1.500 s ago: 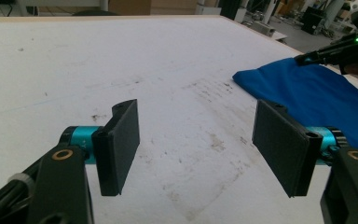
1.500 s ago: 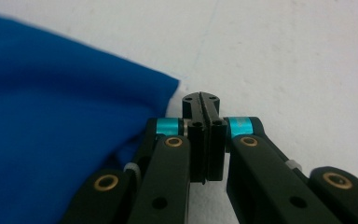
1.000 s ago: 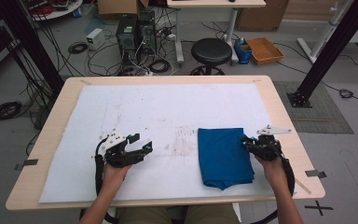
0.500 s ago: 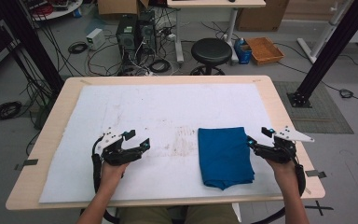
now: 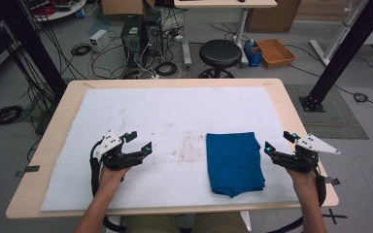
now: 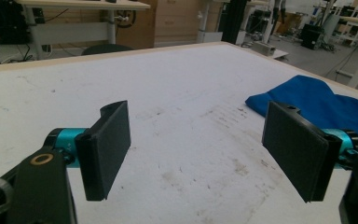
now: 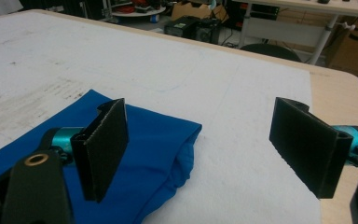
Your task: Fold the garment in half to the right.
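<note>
A: How many things are on the table (image 5: 277, 97)?

B: One white mat (image 5: 165, 116) covering most of the top, and one blue cloth (image 5: 234, 162) lying folded on it, right of the middle and toward the near edge. Then two grippers, one in each hand.

A: Just the one cloth?

B: One piece as far as I can see. In the right gripper view its near corner bunches into a soft fold, so I can't say how many layers it has.

A: Where is the left gripper (image 5: 138, 143)?

B: Well to the left of the cloth, over bare, stained mat. The forearm comes up from the near edge, and the gripper points across toward the cloth. Its jaws have just been opening and stand wide apart, with nothing between them. In the left gripper view the cloth sits beyond the right-hand jaw.

A: And the right gripper (image 5: 278, 141)?

B: Just beside the cloth's right edge, near the table's right side, pointing left toward the cloth. Its jaws have just been opening too and are spread wide, gripping nothing. The right gripper view has the cloth under and behind its left-hand jaw, with bare mat between the two.

A: Is either one touching the cloth?

B: The left is clearly apart from it. The right looks clear of it as well.
</note>
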`<state>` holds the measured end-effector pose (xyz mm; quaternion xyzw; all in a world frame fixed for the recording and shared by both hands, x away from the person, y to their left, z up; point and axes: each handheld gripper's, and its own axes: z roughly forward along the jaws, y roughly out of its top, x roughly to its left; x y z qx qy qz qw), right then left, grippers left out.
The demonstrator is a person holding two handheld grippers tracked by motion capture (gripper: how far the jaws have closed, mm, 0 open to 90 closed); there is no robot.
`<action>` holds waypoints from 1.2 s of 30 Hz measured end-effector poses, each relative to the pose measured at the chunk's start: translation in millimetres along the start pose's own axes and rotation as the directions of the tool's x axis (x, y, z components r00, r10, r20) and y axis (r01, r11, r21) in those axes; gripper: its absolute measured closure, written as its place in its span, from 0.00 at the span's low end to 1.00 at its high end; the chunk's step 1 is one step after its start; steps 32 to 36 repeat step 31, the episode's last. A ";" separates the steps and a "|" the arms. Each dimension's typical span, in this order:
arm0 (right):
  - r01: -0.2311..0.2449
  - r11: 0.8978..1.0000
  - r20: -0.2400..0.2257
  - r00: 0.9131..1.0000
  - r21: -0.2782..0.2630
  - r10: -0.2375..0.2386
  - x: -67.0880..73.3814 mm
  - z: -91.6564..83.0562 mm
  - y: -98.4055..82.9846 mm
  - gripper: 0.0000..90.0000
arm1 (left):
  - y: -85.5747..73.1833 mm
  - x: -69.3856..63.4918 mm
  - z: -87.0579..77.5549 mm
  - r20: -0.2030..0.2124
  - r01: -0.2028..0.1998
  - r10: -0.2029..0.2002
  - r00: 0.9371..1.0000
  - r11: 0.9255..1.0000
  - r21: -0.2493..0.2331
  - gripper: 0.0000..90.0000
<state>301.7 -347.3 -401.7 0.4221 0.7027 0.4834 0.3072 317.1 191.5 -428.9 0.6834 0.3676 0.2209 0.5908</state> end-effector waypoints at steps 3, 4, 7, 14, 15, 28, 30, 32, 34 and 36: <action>0.000 1.000 -0.010 1.000 0.014 0.000 -0.3 0.7 -0.2 0.21 | 0.0 -1.6 -0.1 0.003 -0.007 0.007 1.000 1.000 -0.004 0.26; 0.003 1.000 -0.007 1.000 0.018 -0.003 -0.1 0.8 -0.1 0.21 | -0.1 -2.7 -0.4 0.007 -0.009 0.009 1.000 1.000 -0.006 0.26; -0.003 1.000 -0.009 1.000 0.024 0.003 0.6 0.0 0.8 0.21 | -0.1 -4.6 -2.1 0.011 -0.034 0.034 0.999 0.999 -0.006 0.26; -0.007 1.000 0.004 1.000 0.029 0.007 0.5 -0.7 1.3 0.20 | -0.7 -3.0 -5.4 0.001 -0.025 0.025 1.000 1.000 -0.014 0.26; -0.010 0.999 0.002 1.000 0.031 0.010 0.2 0.0 0.8 0.20 | -0.9 -2.7 -5.5 -0.001 -0.021 0.021 1.000 1.000 -0.014 0.26; -0.020 0.998 -0.005 1.000 0.054 0.021 -0.3 4.0 -2.6 0.20 | -2.8 -1.2 -4.8 -0.010 -0.017 0.017 1.000 1.000 -0.007 0.26; -0.015 0.998 -0.006 1.000 0.054 0.015 -0.8 4.5 -2.8 0.20 | -3.2 -1.4 -4.1 -0.007 -0.018 0.018 1.000 1.000 -0.005 0.26; -0.017 0.998 -0.006 1.000 0.054 0.017 -0.9 4.7 -2.8 0.20 | -3.4 -1.4 -3.8 -0.006 -0.018 0.018 1.000 1.000 -0.004 0.26; -0.017 0.998 -0.006 1.000 0.054 0.017 -0.9 4.7 -2.8 0.20 | -3.4 -1.4 -3.8 -0.006 -0.018 0.018 1.000 1.000 -0.004 0.26; -0.017 0.998 -0.006 1.000 0.054 0.017 -0.9 4.7 -2.8 0.20 | -3.4 -1.4 -3.8 -0.006 -0.018 0.018 1.000 1.000 -0.004 0.26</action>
